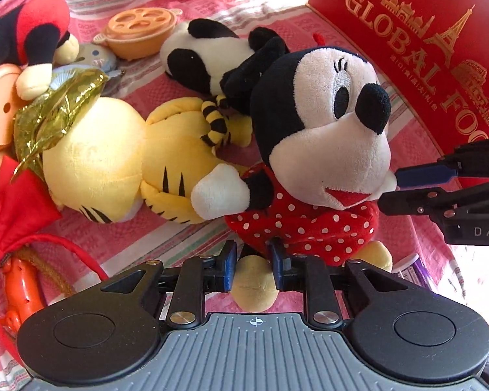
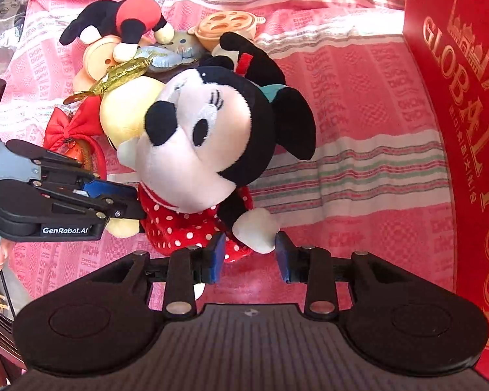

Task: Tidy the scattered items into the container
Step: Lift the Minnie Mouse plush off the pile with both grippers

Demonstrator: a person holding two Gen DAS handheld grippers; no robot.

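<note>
One red box (image 1: 417,49) stands at the right on the pink cloth (image 2: 342,130). One mouse doll (image 1: 319,150) sits beside it. One tiger plush (image 1: 130,163), one panda plush (image 1: 205,55). Left tool (image 1: 252,265) pinches the doll's yellow foot (image 1: 252,288); right tool (image 2: 249,257) stands spread around its white hand (image 2: 257,231).

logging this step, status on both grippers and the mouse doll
Left gripper pinching the mouse doll by a yellow foot. Right gripper open around its white hand. Red box alongside.
</note>
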